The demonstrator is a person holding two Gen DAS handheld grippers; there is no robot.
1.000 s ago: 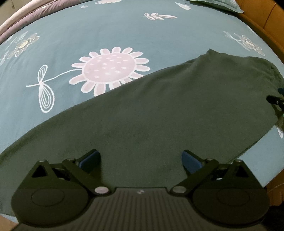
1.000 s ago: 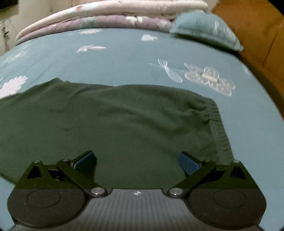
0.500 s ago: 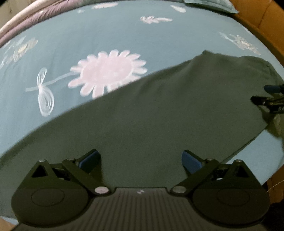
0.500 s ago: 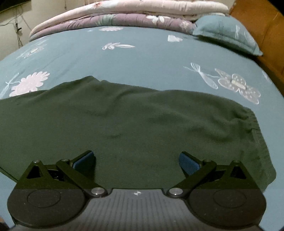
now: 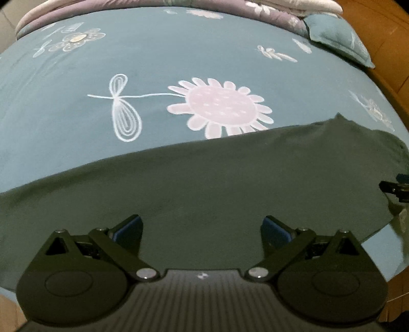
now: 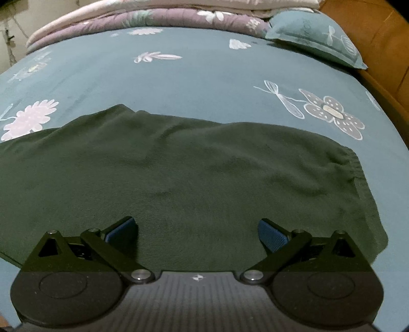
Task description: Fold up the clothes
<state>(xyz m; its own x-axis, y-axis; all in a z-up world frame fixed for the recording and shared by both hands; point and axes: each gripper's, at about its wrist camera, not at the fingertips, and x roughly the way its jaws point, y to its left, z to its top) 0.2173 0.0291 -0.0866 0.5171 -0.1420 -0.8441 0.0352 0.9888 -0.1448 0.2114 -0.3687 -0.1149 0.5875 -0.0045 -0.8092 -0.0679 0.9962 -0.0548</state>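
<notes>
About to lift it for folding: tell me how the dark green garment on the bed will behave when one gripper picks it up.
The dark green garment lies flat with soft wrinkles, so it is probably floppy and will drape from one pinch. Its matte knit looks grippy, unlikely to slip. The gathered waistband is likely the firmer hold. Both the left gripper and right gripper are open.

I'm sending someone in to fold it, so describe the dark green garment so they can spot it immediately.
Look at the bed with the teal floral sheet. Across its near side lies the dark green garment, spread flat, its stitched waistband at the right end. It is the only plain, dark item; the pillow and quilts are patterned.
</notes>
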